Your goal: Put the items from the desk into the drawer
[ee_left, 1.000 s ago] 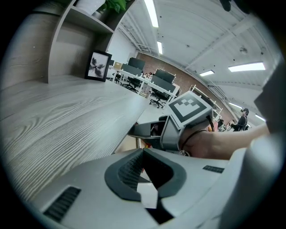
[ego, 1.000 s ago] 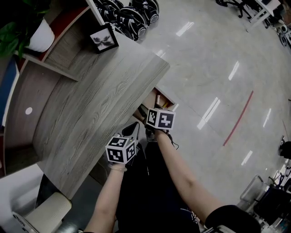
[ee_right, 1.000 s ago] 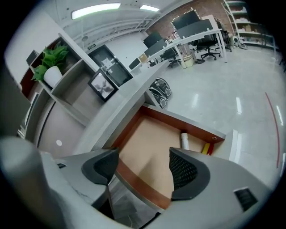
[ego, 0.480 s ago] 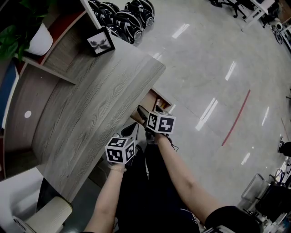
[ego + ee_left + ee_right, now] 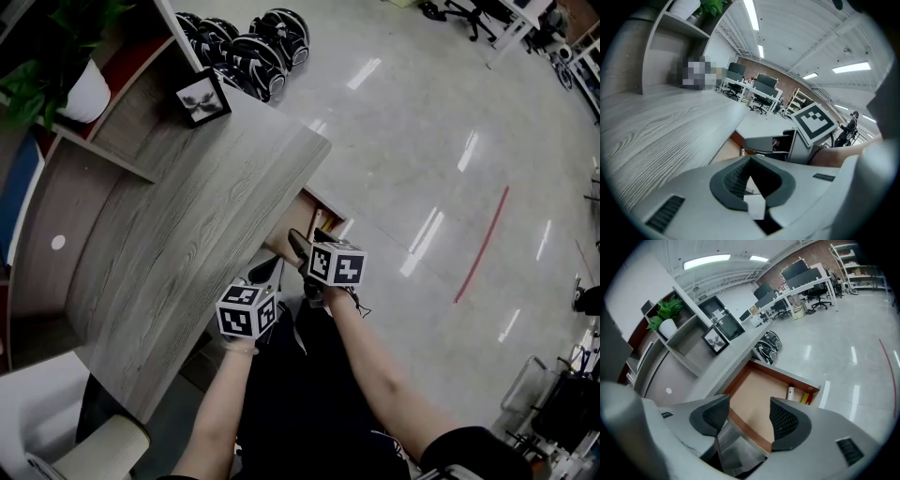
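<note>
1. Left claw (image 5: 751, 161): I hold it beside the near edge of the grey wood-grain desk (image 5: 178, 216), pointing forward and down. Its two ribbed dark pads meet at the tips. Nothing is clamped between them.

2. Right claw (image 5: 747, 413): I hold it just beside the left claw, over the near rim of the open drawer (image 5: 740, 425). Its jaws stand apart and have just been closing a little. No item is between them; only the drawer's tan floor shows through the gap. In the left gripper view its marker cube sits close at the right.

3. Drawer: it has a tan floor and a red-brown rim. It is pulled out from under the desk's edge toward the glossy light floor (image 5: 422, 141).

4. Drawer contents: a small white cylinder (image 5: 791, 393) lies against the far wall at the right corner. A yellow item (image 5: 805, 398) lies just beside it, with a red item touching the corner. These two are too small to identify further.

5. Desk top: a black-framed picture (image 5: 202, 97) stands upright near the far corner.

6. Surroundings: a green plant in a white pot (image 5: 82, 89) stands on the shelf unit behind the desk. Black-and-white helmets (image 5: 253, 42) lie on the floor beyond the desk's far end.
</note>
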`<state>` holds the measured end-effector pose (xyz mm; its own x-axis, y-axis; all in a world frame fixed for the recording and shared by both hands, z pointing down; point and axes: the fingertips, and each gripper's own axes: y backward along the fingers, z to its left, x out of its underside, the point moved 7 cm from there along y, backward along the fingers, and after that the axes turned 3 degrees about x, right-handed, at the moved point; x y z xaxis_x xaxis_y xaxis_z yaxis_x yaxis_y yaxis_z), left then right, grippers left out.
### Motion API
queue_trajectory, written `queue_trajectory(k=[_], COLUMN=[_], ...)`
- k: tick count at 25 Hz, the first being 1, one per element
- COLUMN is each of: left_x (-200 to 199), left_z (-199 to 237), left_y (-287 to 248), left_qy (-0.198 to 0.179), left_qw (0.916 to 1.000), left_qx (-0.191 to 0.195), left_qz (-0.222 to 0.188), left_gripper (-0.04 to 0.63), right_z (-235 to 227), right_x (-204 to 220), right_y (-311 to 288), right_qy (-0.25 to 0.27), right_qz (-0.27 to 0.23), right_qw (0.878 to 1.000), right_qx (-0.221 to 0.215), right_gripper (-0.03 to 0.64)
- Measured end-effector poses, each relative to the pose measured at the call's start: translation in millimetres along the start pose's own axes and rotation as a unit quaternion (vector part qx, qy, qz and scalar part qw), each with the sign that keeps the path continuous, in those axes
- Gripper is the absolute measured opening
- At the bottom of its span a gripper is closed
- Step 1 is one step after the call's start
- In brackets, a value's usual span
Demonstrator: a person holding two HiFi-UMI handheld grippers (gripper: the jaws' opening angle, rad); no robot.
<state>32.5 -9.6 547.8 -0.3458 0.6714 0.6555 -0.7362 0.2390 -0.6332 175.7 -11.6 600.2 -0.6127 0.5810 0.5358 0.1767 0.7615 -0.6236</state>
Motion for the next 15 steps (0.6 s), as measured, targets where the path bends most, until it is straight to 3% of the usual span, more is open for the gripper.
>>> queue_trajectory(k=[7,15], left_x=[-1.4,-10.5], left_z=[-8.9,-32.4], left_y=[-2.0,8.3], left_qy=[-0.007,-0.019], left_qw=[0.9999,0.9987], left_qx=[0.009,0.043], left_qz=[-0.002,-0.017], left_gripper=[0.012,0.012], right_z=[-9.6,0.9], right_x=[-2.1,-14.2], right_y=[23.5,71.0], right_qy=[0.011,0.006], right_qz=[-0.017,-0.076], right_qw=[0.999,0.997], right_qx=[0.034,0.003], right_gripper=[-0.008,-0.009])
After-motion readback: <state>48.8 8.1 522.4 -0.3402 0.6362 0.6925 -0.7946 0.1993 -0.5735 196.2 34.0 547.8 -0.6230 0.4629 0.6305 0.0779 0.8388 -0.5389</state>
